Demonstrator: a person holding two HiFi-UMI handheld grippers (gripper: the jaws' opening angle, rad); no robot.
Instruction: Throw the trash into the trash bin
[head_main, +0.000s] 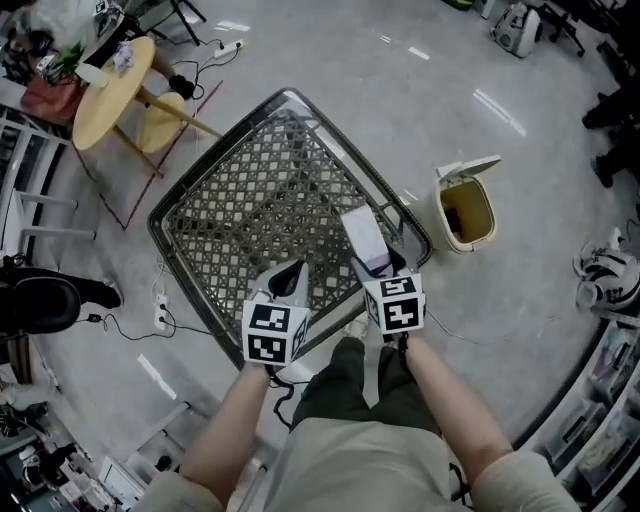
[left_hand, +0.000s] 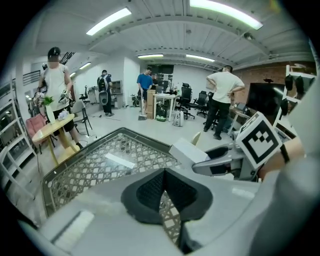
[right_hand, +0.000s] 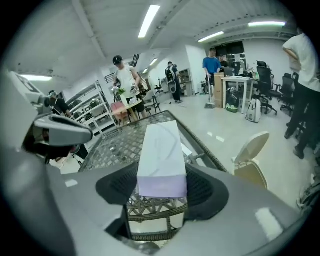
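Note:
A white box with a lavender end (head_main: 365, 240) sticks out of my right gripper (head_main: 375, 262), whose pads press on its two sides. In the right gripper view the box (right_hand: 160, 155) points away over the table, held in the right gripper (right_hand: 160, 186). My left gripper (head_main: 290, 280) hovers over the table's near edge, shut and empty; its jaws (left_hand: 164, 192) meet with only the mesh showing beneath. The cream trash bin (head_main: 465, 212) stands on the floor right of the table with its lid up, also seen as the bin (right_hand: 250, 155) beyond the box.
A wicker-mesh table with a dark rim (head_main: 200, 175) fills the middle. A round wooden table (head_main: 110, 80) with stools stands at the far left. Cables (head_main: 160, 310) trail on the floor near the table. Several people stand in the room beyond (left_hand: 220, 100).

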